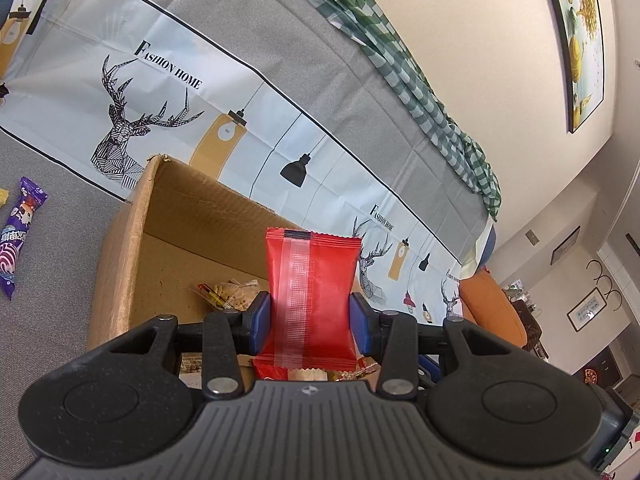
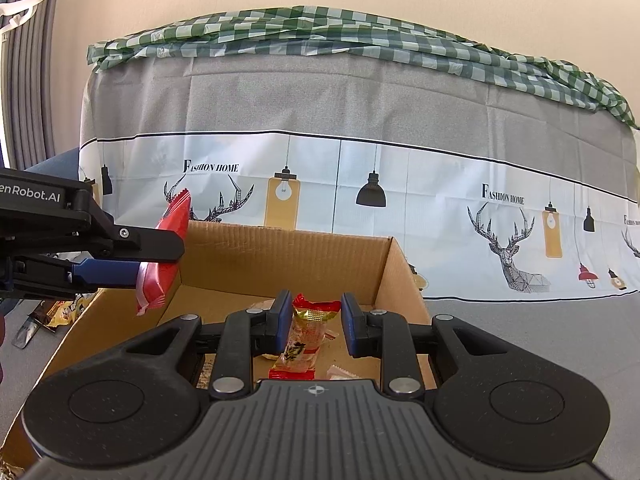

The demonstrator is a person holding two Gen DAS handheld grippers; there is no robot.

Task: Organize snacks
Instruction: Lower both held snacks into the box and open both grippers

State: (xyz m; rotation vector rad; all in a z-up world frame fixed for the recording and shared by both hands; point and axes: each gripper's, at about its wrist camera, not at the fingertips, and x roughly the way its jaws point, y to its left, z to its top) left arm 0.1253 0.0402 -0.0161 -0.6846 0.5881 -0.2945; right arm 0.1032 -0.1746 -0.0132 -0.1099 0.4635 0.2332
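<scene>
My left gripper [image 1: 311,322] blue-padded, black-framed; packet [image 1: 312,292] red, clear seam strip. Box [image 1: 120,264] plain brown. Cloth [image 2: 360,200] grey, pale band, black deer. Far wrapper [image 1: 18,236] purple.

Right hand-held gripper [image 2: 313,326] over the cardboard box [image 2: 394,276] — clear snack packet [image 2: 303,340] between its pads; left hand-held gripper [image 2: 176,258] clamps red packet [image 2: 170,224] upper-left.

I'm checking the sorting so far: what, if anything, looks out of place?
One purple snack packet lies on the grey surface outside the cardboard box, while other snacks sit inside. The box's top corner looks frayed. Nothing appears spilled.
</scene>
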